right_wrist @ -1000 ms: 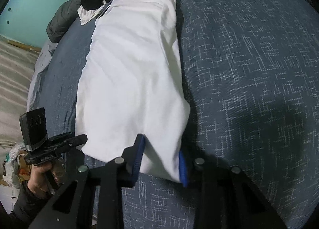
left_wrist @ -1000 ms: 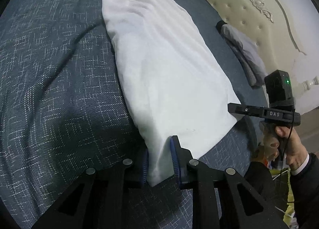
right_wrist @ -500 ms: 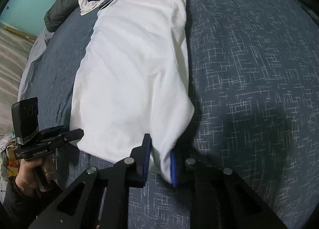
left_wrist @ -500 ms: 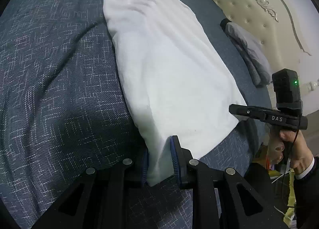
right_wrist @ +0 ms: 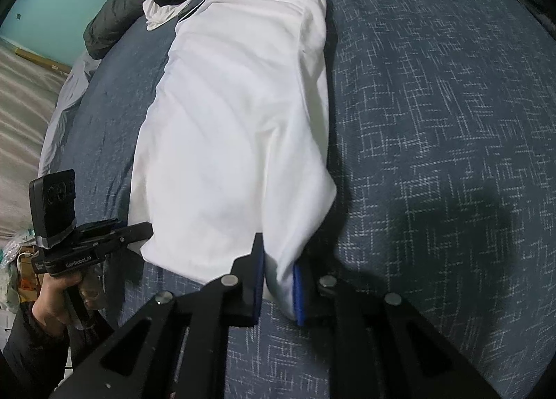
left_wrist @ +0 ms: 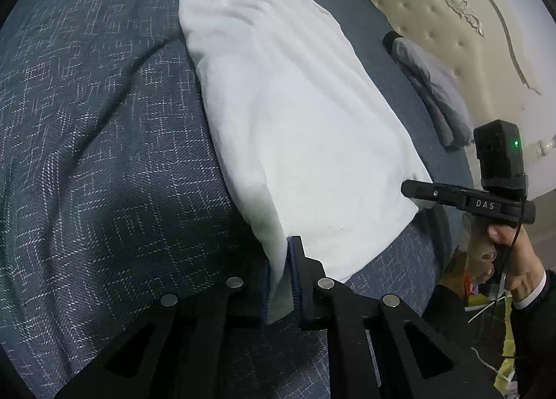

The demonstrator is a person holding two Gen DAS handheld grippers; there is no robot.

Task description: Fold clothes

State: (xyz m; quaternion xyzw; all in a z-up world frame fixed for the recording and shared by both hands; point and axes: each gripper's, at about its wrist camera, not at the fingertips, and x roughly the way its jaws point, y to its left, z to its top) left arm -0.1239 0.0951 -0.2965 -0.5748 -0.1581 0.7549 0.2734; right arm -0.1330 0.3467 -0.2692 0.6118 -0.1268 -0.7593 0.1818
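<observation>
Jaws of the left tool and right tool have just been closed on the shirt's near corners; laid along the bed, it is now held for folding.

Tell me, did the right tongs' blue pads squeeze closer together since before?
Yes. The right tongs have just been closing, and now pinch the white cloth shirt's corner above the dark blue patterned bedspread.
</observation>
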